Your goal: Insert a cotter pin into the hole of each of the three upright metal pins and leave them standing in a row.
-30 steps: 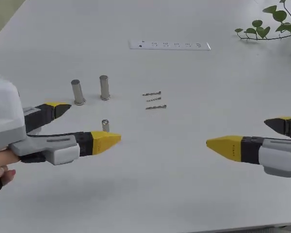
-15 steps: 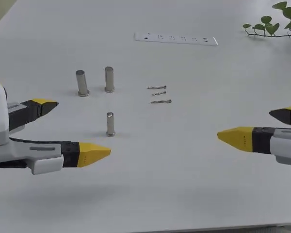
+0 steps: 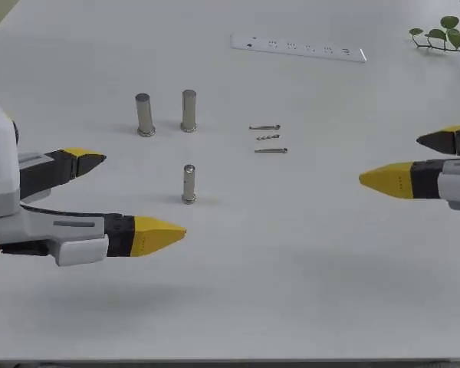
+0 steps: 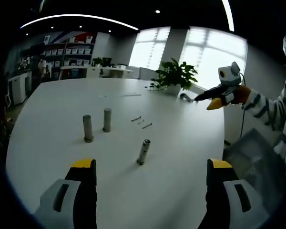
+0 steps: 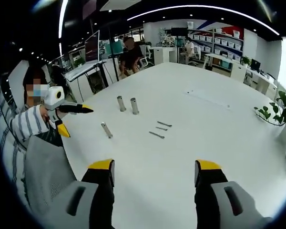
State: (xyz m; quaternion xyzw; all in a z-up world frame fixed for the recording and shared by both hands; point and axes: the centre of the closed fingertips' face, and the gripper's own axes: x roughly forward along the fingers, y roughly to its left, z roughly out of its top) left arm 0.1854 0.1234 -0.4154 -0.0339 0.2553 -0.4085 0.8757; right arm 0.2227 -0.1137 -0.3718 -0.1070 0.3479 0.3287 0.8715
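metal pins (image 3: 188,184) 3 upright, untouched; left gripper (image 3: 142,194) wide apart, empty; right gripper (image 3: 389,159) wide apart, empty.

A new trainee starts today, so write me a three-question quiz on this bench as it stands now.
1. True or false: the three metal pins already stand in one straight row.
2. Where do the cotter pins lie? A: through the pins' holes. B: loose on the table, right of the metal pins. C: clamped between jaws.
3. Fill in: the left gripper and right gripper are both ____.
Key: 1 false, one pin stands apart, nearer the person; 2 B; 3 open.
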